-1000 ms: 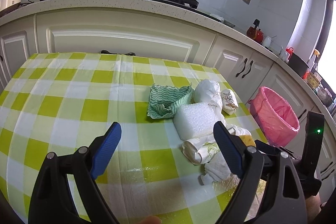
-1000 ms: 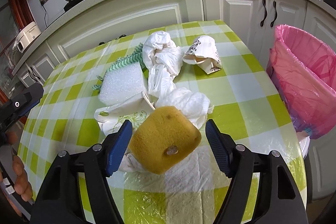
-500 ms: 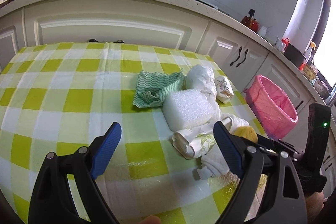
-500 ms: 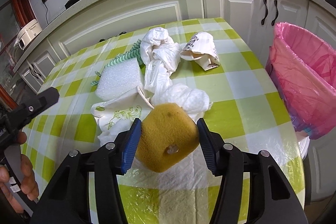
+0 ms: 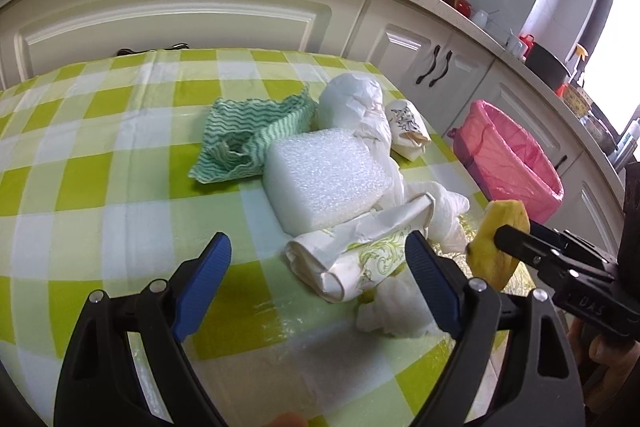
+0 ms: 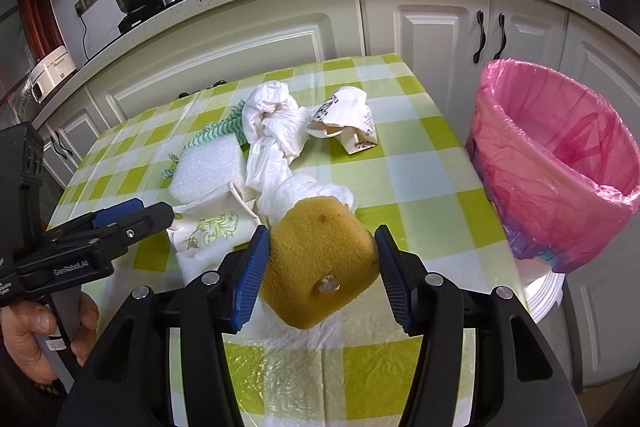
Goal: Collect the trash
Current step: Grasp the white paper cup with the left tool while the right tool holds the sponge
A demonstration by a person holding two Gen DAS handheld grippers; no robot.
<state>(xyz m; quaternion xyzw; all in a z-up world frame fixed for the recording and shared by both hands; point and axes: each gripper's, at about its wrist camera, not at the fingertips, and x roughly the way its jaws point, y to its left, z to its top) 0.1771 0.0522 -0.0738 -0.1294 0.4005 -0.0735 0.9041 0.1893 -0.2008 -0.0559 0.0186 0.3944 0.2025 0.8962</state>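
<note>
Both blue pads of the right gripper [image 6: 318, 267] have closed onto the yellow sponge [image 6: 320, 263], which earlier sat loose between wider jaws, so the first piece of trash looks ready to go to the pink-lined bin [image 6: 560, 163] just right of the table. Open and empty, the left gripper [image 5: 316, 279] has dropped nearer the crumpled paper [image 5: 360, 255] beside the white foam block [image 5: 326, 179]. Whatever lies inside the bin stays hidden.
</note>
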